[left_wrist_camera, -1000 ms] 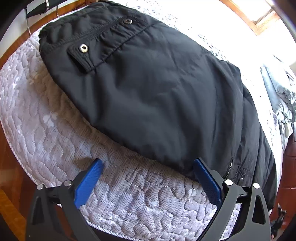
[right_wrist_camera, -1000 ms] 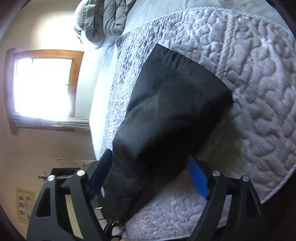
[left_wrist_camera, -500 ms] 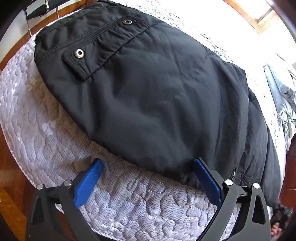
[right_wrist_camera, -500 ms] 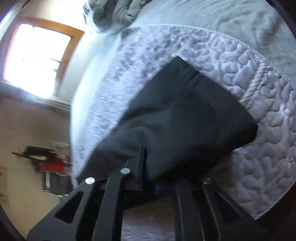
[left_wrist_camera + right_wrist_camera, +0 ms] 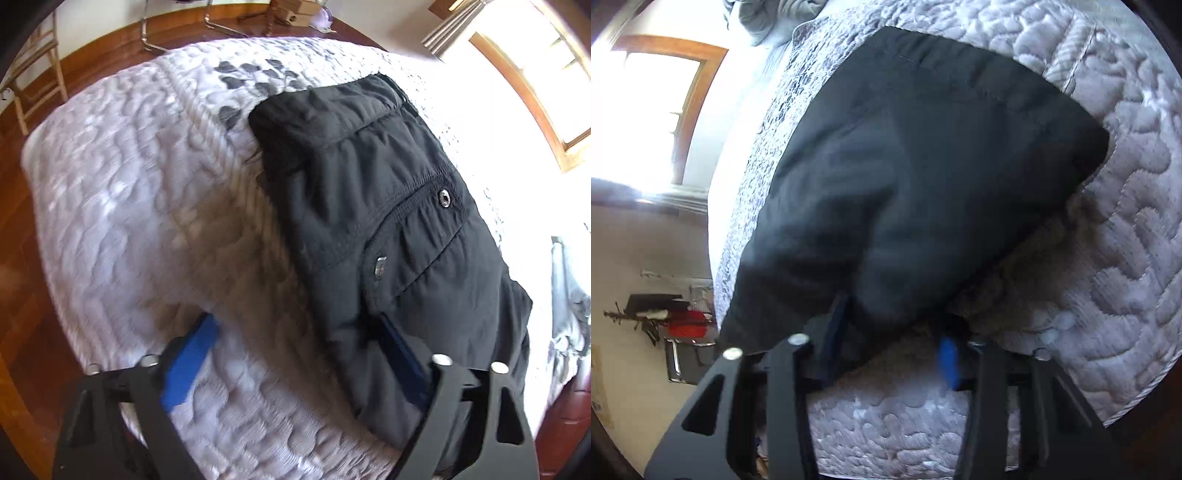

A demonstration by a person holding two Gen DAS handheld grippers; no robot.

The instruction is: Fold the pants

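The black pants lie on the quilted bedspread of a bed, already doubled lengthwise, with the waistband and a snap-buttoned pocket flap showing in the left wrist view and the hemmed leg end showing in the right wrist view.

**Left gripper**: the fingers stand wide apart. The left blue pad rests over bare bedspread; the right pad is tucked against or under the near edge of the pants at the waist end. Nothing is pinched between them.

**Right gripper**: the fingers are narrowed but a gap shows between them. A bunch of leg fabric sits in that gap, against the left finger; the blue pad of the right finger appears clear of the cloth. The view is blurred, so a firm clamp cannot be confirmed.

**Step in hand (judged):** securing both ends of the pants ahead of a crosswise fold.

**Next move calls for:**
1. Complete the closure of the right fingers on the leg fabric.
2. Close the left fingers on the waist edge.
3. Lift the leg end and carry it over toward the waistband, keeping the layers aligned.
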